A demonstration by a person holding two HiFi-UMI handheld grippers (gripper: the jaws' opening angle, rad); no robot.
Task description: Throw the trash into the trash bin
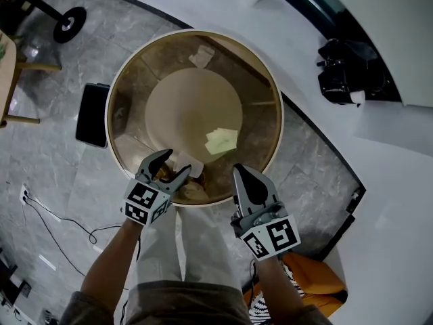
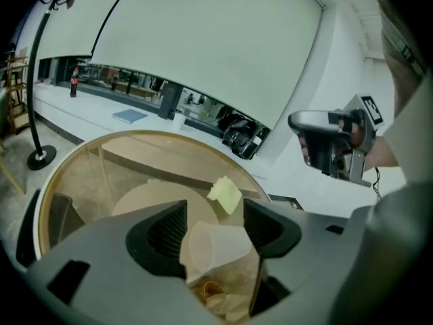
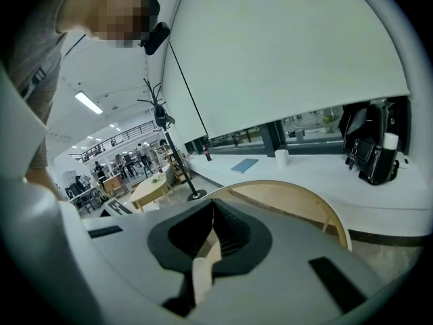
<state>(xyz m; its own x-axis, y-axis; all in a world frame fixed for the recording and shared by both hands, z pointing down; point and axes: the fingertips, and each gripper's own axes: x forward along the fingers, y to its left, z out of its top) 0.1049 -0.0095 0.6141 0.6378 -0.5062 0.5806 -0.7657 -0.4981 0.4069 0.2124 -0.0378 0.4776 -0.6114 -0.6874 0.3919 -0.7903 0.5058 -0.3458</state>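
Note:
A big round wooden trash bin (image 1: pixel 272 80) stands on the floor below me, with a yellow-green paper (image 1: pixel 222 141) and other scraps inside. My left gripper (image 1: pixel 174 162) hangs over the bin's near rim, its jaws spread wide. A clear plastic cup (image 2: pixel 216 249) sits loose in the gap of the left gripper (image 2: pixel 216 225), over crumpled trash, and the pads do not press on it. The cup (image 1: pixel 195 170) shows pale beside the jaws. My right gripper (image 1: pixel 239 171) hovers at the near rim with its jaws together. In the right gripper view the right gripper (image 3: pixel 210 239) shows only a thin wood-coloured slit.
A white curved counter (image 1: pixel 379 181) wraps the far and right side and carries a black bag (image 1: pixel 348 73). A black flat panel (image 1: pixel 93 114) leans left of the bin. A wheeled stand base (image 1: pixel 67 24), floor cables (image 1: pixel 61 225) and an orange bag (image 1: pixel 318 279) lie around.

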